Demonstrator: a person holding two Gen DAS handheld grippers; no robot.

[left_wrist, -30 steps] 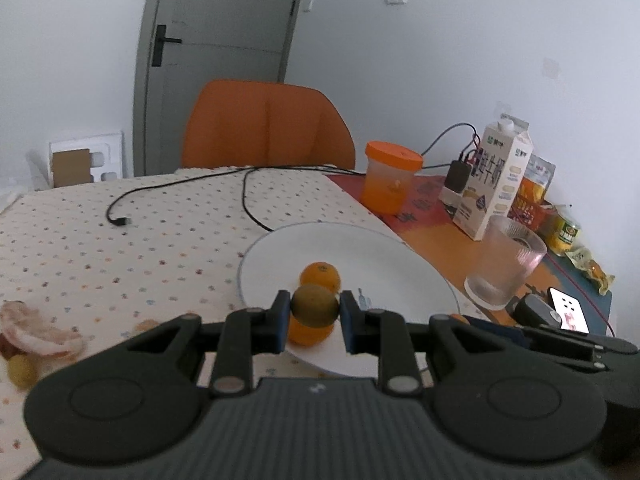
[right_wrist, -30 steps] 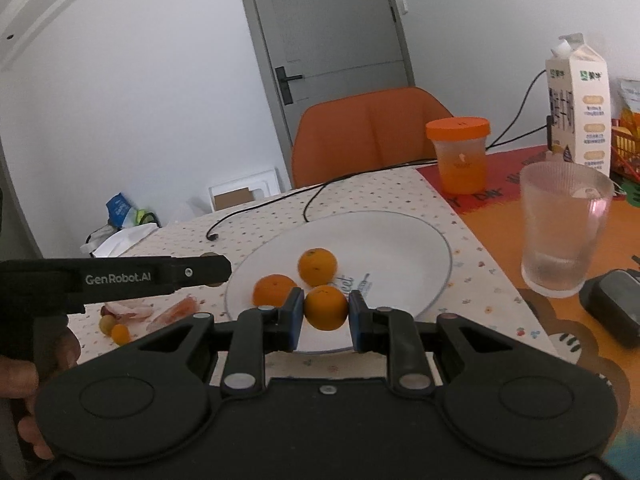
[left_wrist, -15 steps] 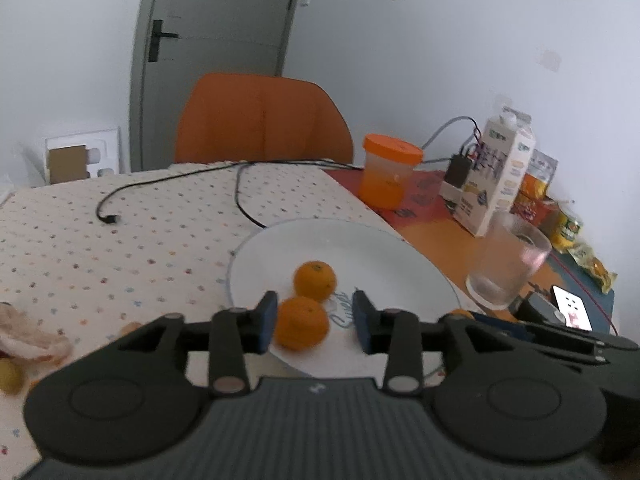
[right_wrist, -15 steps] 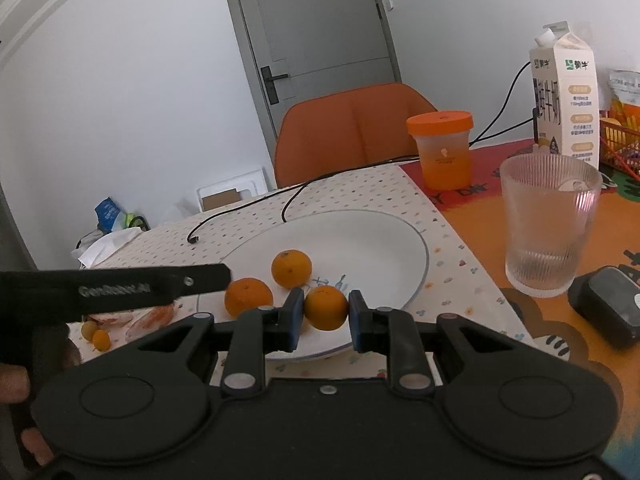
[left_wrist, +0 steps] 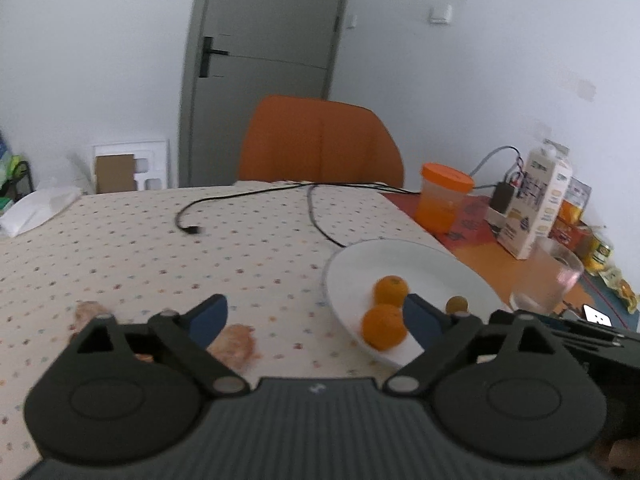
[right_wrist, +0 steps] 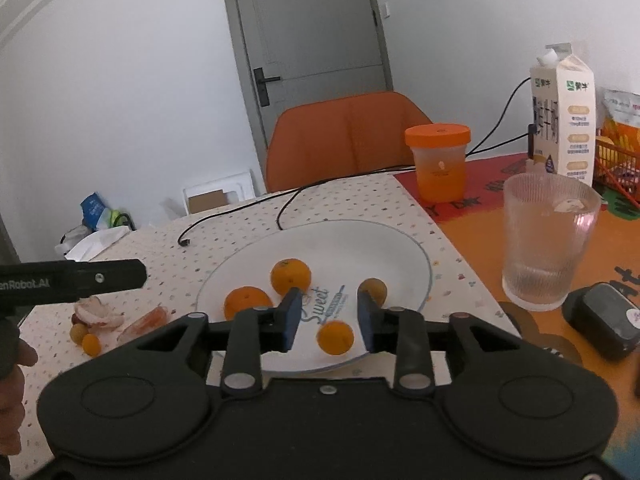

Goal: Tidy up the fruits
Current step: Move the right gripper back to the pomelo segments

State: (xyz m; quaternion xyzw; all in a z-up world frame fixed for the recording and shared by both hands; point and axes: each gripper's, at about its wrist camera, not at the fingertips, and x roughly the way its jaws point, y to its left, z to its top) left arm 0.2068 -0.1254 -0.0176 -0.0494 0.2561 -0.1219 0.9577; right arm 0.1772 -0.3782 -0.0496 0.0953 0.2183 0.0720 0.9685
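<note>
To the left of the white plate [right_wrist: 404, 240], on the dotted surface [right_wrist: 168, 248], lie some bits of peel [right_wrist: 96, 312], a small green fruit [right_wrist: 78, 333] and a tiny orange fruit [right_wrist: 91, 344], all close together. Another piece of peel [left_wrist: 234, 344] shows just in front of the left gripper [left_wrist: 316, 316], also to the left of the plate. The left gripper has its jaws wide apart and opening, with nothing between them but bare cloth and the near edge of the plate. Its right jaw is over the plate's edge, close to an orange [left_wrist: 384, 327]. On the plate, the left side has that orange [right_wrist: 247, 302] and a second orange [right_wrist: 291, 276] a little farther back, and they sit close to each other. A small orange fruit [right_wrist: 335, 337] lies near the front edge of the plate, between the jaws of the right gripper [right_wrist: 326, 316]. Those jaws are opening and do not touch it. A small brownish green fruit [right_wrist: 374, 289] sits on the right part of the plate, just behind the right jaw. To the right of the plate stands a clear glass [right_wrist: 548, 240], and a black gadget [right_wrist: 604, 320] lies near it. Behind the plate, to the right, are a cup with an orange lid [right_wrist: 438, 164] and a milk carton [right_wrist: 564, 120].
</note>
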